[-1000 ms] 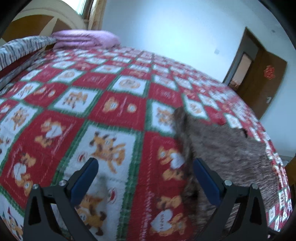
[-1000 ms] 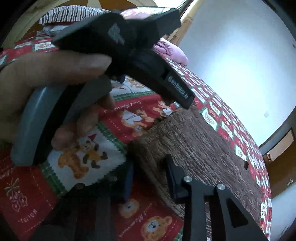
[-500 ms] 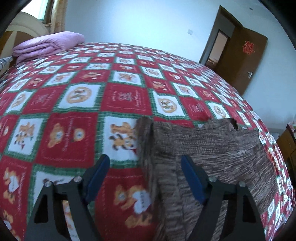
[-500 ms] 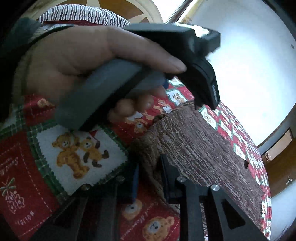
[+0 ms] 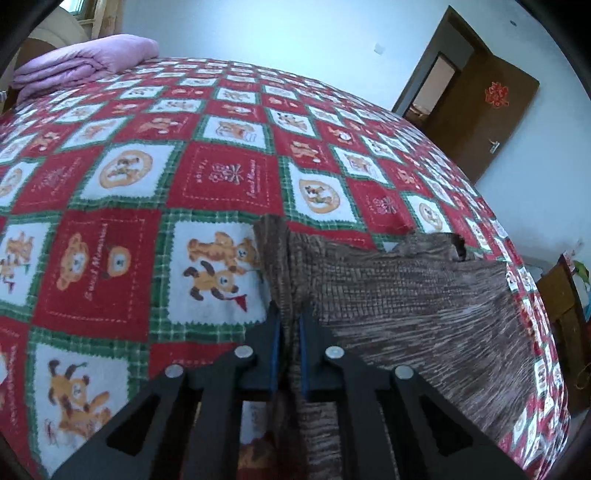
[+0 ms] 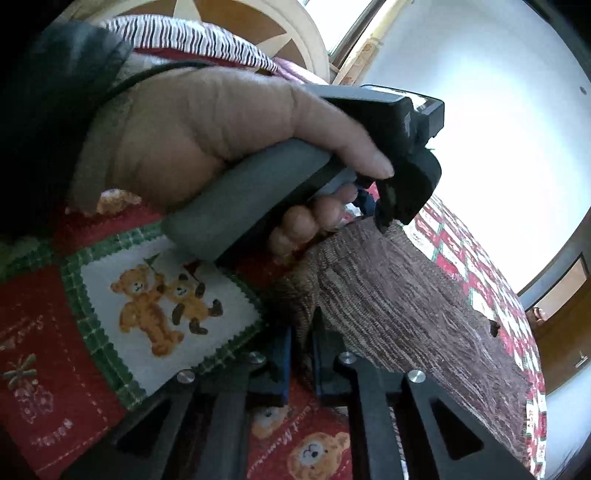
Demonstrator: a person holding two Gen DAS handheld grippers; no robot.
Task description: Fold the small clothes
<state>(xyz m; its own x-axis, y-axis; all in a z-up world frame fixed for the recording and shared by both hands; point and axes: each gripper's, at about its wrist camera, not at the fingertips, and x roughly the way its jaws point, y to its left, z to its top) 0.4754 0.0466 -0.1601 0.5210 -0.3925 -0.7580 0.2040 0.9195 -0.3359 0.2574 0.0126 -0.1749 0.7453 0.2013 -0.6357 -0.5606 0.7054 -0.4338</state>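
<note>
A brown knitted garment (image 5: 399, 306) lies spread on the red, white and green bear-print bedspread (image 5: 147, 236). Its left edge is bunched into a ridge, and my left gripper (image 5: 287, 325) is shut on that ridge, cloth squeezed between the blue pads. In the right wrist view the same garment (image 6: 406, 295) stretches away to the right, and my right gripper (image 6: 301, 343) is shut on a nearer part of the same edge. The person's hand (image 6: 221, 136) holding the left gripper's grey handle fills the upper left of that view, just beyond my right fingers.
A folded lilac quilt (image 5: 81, 66) lies at the head of the bed, near a wooden headboard (image 6: 236, 22) and a striped pillow (image 6: 184, 40). A brown door (image 5: 480, 107) stands open at the right. The bed's edge curves away on the right, past the garment.
The left gripper slid right onto the garment's edge and closed from wide open to shut on it. The right gripper's jaws closed the last bit on the same edge. The hand holding the left gripper moved in closer.
</note>
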